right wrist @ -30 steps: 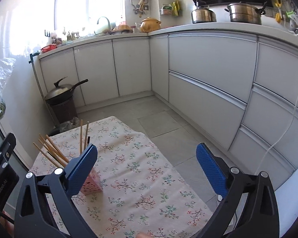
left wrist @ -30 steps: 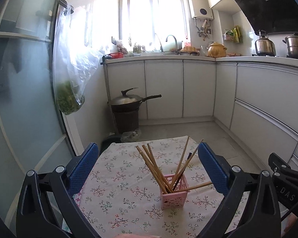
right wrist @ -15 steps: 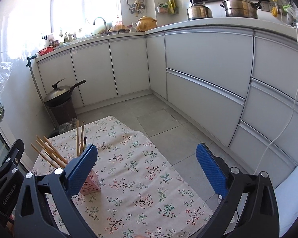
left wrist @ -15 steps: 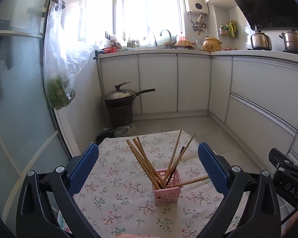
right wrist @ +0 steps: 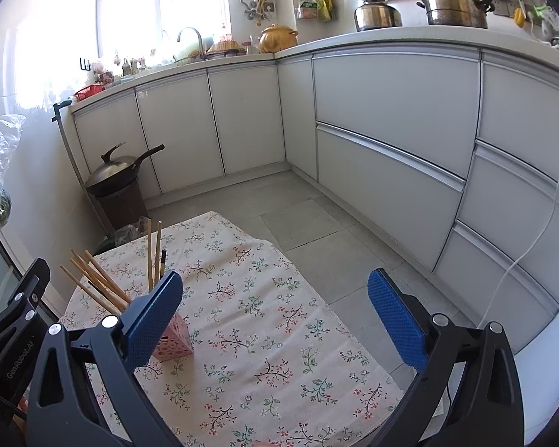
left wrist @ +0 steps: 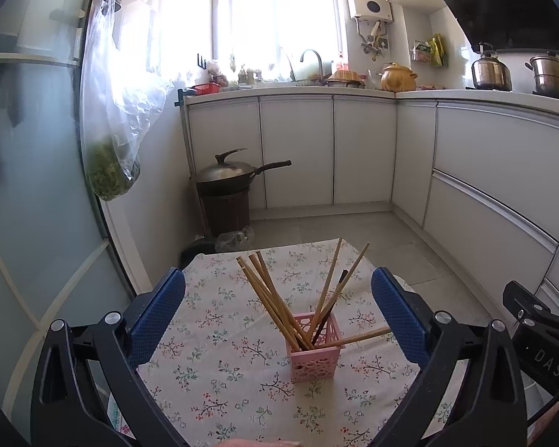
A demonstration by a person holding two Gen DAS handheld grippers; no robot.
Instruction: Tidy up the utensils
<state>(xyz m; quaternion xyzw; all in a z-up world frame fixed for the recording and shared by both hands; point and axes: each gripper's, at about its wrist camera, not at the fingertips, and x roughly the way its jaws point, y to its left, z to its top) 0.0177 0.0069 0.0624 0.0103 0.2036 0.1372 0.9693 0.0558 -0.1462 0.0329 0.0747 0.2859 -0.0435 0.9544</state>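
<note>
A small pink perforated basket (left wrist: pixel 314 352) stands upright on the floral tablecloth (left wrist: pixel 220 339), holding several wooden chopsticks (left wrist: pixel 275 301) that fan out, plus one dark one. My left gripper (left wrist: pixel 278 307) is open and raised above the table, with the basket seen between its blue pads and nothing held. In the right wrist view the same basket (right wrist: pixel 175 339) sits partly hidden behind the left blue pad. My right gripper (right wrist: pixel 275 309) is open and empty over the cloth, to the right of the basket.
The table's far edge drops to a grey tiled floor (right wrist: pixel 298 219). A wok on a brown bin (left wrist: pixel 225 190) stands beyond the table, and a plastic bag of greens (left wrist: pixel 111 141) hangs at left. White cabinets (right wrist: pixel 391 130) line the back and right.
Both grippers have drawn back and risen a little, so the basket sits lower and farther in the left wrist view. Both stay open; the basket and chopsticks have not moved.
</note>
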